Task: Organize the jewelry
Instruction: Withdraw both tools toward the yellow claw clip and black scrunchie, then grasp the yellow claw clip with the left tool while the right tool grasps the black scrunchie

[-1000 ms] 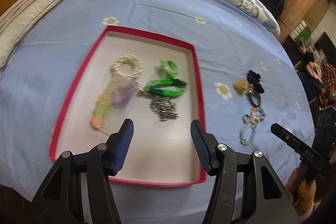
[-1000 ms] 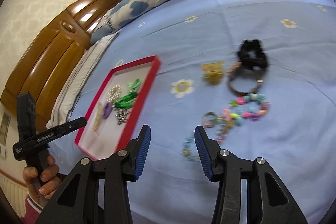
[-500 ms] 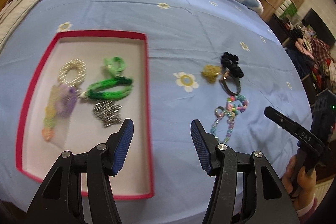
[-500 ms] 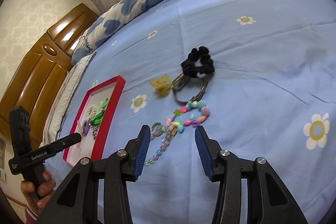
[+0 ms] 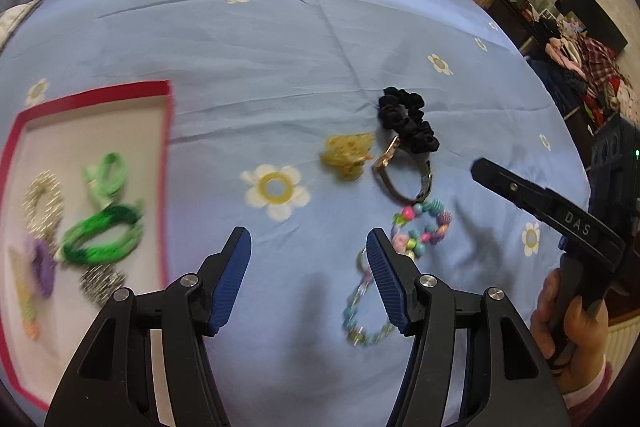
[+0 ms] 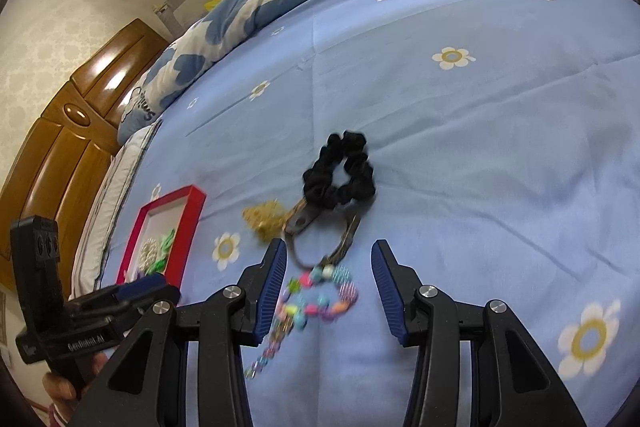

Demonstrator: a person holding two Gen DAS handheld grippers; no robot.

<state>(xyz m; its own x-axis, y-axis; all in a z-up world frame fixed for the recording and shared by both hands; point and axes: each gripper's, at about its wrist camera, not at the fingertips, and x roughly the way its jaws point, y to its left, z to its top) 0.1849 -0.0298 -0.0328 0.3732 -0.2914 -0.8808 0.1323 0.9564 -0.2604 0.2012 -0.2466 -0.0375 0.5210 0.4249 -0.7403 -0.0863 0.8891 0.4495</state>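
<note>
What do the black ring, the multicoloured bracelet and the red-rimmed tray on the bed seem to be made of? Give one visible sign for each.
Black ring: soft matte fabric, gathered into ruffles, likely a scrunchie.
Multicoloured bracelet: small bright beads, probably plastic; blur leaves their finish unclear.
Red-rimmed tray: thin straight walls and flat pale floor suggest card, though lacquered wood or plastic is possible.

The red tray (image 5: 166,131) is cut off at left, its jewelry blurred.
</note>
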